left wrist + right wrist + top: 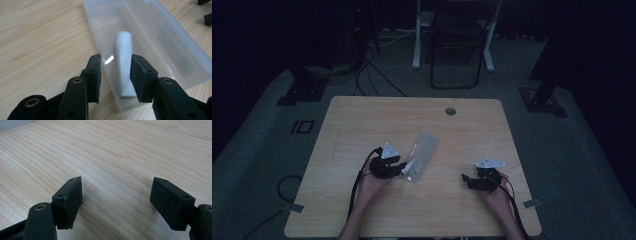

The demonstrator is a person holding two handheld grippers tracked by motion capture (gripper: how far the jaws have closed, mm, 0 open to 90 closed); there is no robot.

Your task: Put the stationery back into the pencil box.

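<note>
Left gripper (116,75) sits at the near end of the clear plastic box (421,154), about 6 o'clock of table centre, jaws narrow around a white tube (123,62) inside, not clamped yet. I'd squeeze gently. Right gripper (116,202) idles wide open at 4 o'clock

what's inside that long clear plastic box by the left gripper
Inside the long translucent plastic box lies one pale grey cylindrical tube, running along its length. The left gripper covers the tube's near end.

one clear box (420,156), two grippers
</note>
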